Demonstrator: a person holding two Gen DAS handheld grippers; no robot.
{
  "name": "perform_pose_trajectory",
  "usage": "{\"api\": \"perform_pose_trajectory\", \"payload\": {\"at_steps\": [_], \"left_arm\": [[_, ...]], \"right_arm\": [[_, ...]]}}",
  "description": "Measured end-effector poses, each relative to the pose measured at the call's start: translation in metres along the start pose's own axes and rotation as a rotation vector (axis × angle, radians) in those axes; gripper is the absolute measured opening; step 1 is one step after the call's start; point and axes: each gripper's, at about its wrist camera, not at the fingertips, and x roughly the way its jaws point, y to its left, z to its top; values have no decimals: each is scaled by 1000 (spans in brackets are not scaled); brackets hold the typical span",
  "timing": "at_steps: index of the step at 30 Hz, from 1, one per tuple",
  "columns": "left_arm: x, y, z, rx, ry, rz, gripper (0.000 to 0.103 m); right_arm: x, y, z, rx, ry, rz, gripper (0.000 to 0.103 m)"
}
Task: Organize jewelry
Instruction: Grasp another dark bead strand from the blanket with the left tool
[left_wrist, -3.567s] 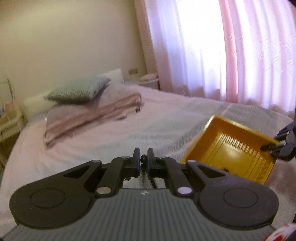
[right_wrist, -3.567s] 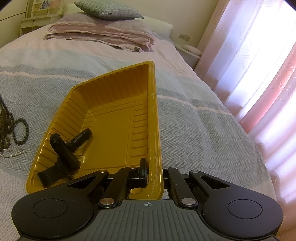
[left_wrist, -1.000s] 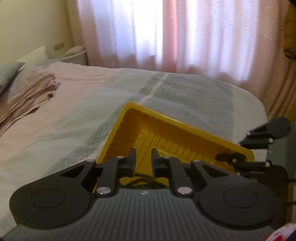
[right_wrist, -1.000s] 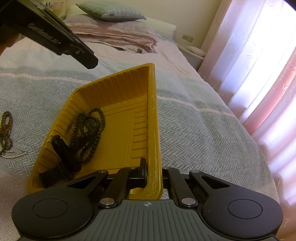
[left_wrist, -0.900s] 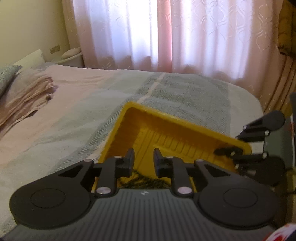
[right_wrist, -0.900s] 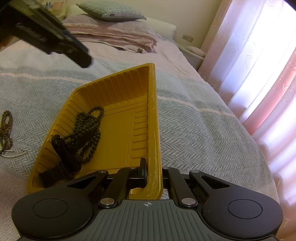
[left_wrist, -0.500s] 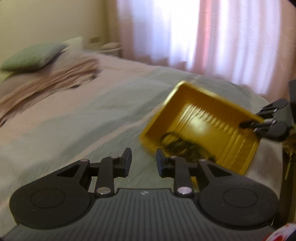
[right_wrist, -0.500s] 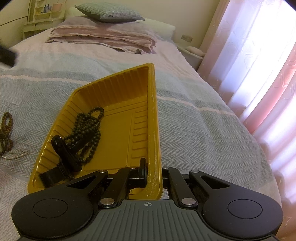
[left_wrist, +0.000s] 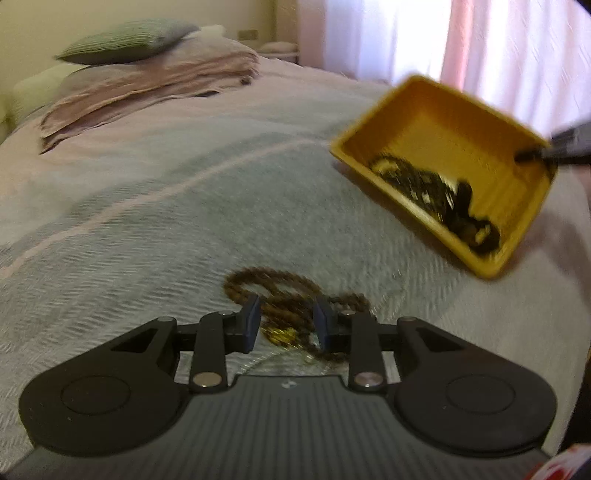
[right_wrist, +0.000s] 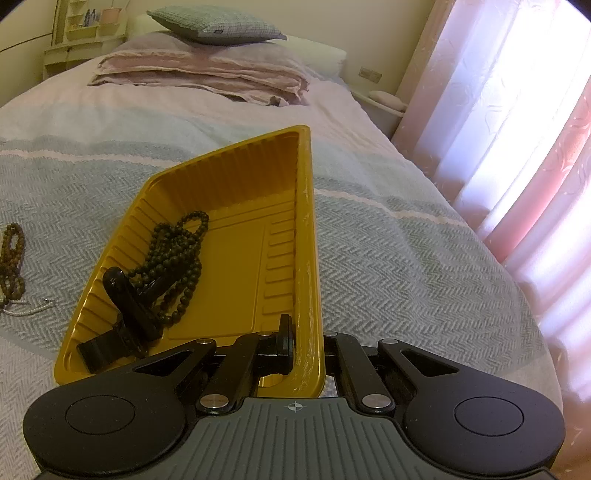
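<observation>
My right gripper (right_wrist: 307, 345) is shut on the rim of a yellow tray (right_wrist: 236, 184) and holds it tilted over the bed. A dark bead necklace (right_wrist: 173, 258) and a black hair clip (right_wrist: 123, 310) lie in the tray. The tray also shows in the left wrist view (left_wrist: 454, 125). My left gripper (left_wrist: 286, 319) is open and empty, low over a brown bead necklace (left_wrist: 284, 288) on the bedspread; that necklace (right_wrist: 13, 254) shows at the left edge of the right wrist view, beside a thin white chain (right_wrist: 26, 310).
The grey herringbone bedspread (left_wrist: 129, 240) covers the bed. A folded pink blanket (right_wrist: 207, 79) with a grey pillow (right_wrist: 218, 26) lies at the head. Pink curtains (right_wrist: 535, 129) hang along the right side. A shelf (right_wrist: 81, 33) stands far left.
My left gripper dropped the dark bead necklace into the tray, opened, and swung left and down to the brown necklace on the bedspread. The right gripper kept holding the tray still.
</observation>
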Motion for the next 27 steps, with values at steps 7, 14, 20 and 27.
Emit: {"api": "perform_pose_trajectory", "payload": {"at_steps": [7,14,20,27], "left_arm": [[35,-22,-9,145,60,15,21],[50,-20,-9,182,92,4,14],[44,-16,0,183,89,6,6],[12,-16,30,211,7,4,6]], "right_arm": [[0,1,0,0,0,0,4],[0,-1,0,-1,2,0,3],[1,-1,-1,1,4,-1,3],[1,-2,-1,-1,3,-1,3]]}}
